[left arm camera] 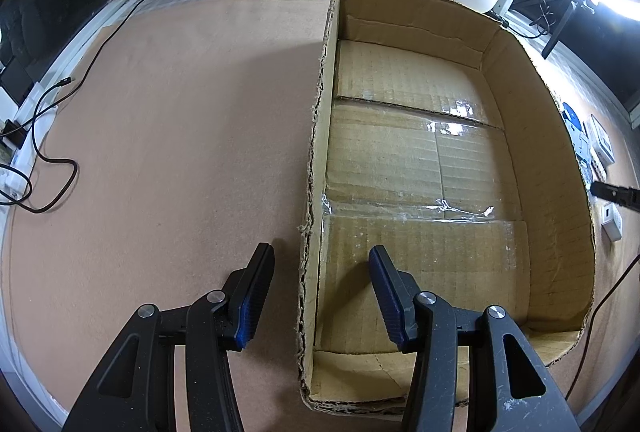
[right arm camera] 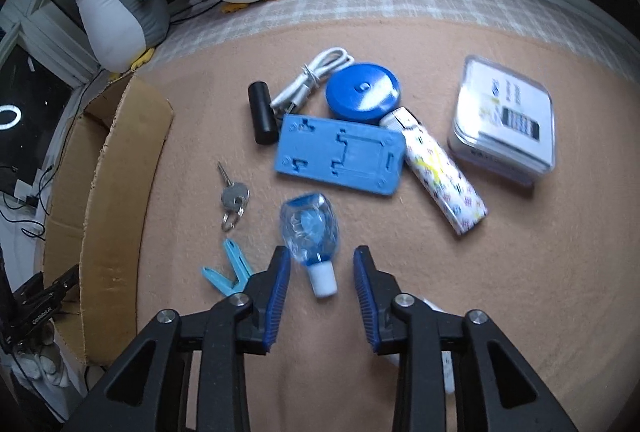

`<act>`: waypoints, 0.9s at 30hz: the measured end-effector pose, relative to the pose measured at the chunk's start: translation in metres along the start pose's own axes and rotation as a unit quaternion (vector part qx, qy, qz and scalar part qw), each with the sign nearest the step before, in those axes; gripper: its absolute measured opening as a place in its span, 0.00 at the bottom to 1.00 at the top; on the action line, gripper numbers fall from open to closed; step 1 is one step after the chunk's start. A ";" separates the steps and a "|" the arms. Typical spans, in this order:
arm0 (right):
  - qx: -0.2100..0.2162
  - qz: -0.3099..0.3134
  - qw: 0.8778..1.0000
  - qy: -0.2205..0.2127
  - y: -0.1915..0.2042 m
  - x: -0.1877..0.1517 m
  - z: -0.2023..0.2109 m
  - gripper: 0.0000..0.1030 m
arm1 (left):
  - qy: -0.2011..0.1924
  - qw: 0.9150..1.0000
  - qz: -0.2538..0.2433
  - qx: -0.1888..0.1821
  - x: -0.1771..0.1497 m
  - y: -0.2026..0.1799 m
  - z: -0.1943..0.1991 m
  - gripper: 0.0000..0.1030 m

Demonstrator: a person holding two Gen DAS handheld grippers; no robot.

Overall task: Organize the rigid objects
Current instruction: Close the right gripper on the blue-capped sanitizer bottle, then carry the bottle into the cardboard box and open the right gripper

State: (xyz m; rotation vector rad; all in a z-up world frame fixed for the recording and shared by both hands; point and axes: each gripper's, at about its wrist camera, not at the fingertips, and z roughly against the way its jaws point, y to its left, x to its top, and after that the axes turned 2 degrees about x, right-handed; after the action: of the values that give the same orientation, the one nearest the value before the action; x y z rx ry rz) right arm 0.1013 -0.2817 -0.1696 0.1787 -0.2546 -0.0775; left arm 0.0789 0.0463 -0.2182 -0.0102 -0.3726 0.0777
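The right gripper (right arm camera: 322, 272) stands spread around the small bottle (right arm camera: 311, 232), cap toward six o'clock, long axis running twelve to six. The left gripper (left arm camera: 320, 268) straddles the cardboard box (left arm camera: 320, 136) wall, spread, pinching nothing.

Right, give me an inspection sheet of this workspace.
Surface: pink mat.
Job's things: keys, small clear bottle, blue clip, blue plate, blue disc, black cylinder, patterned tube and clear case lie loose on the mat; cardboard box holds nothing visible.
Clutter: nothing seen.
Grippers: left gripper open, straddling the box wall; right gripper open, bottle's cap between its fingers, untouched.
Cables: coiled white cable beside the disc; black cable at the mat's edge.
Surroundings: two plush penguins by the window.
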 end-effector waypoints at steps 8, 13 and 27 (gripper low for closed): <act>-0.036 0.035 0.999 0.019 0.014 0.011 -0.012 0.31 | 0.000 1.000 0.004 -0.001 0.000 0.000 0.001 0.52; -0.043 0.038 0.998 0.021 0.014 0.012 -0.013 0.27 | 0.000 1.000 0.004 -0.001 -0.001 0.000 0.001 0.52; 0.004 0.042 0.998 -0.036 0.046 0.004 0.035 0.27 | 0.000 1.000 0.002 -0.002 0.000 0.001 0.000 0.52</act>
State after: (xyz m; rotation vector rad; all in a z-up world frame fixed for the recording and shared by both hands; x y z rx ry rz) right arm 0.0985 -0.2430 -0.1268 0.1733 -0.3339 0.0003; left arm 0.0787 0.0472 -0.2182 -0.0154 -0.3730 0.0810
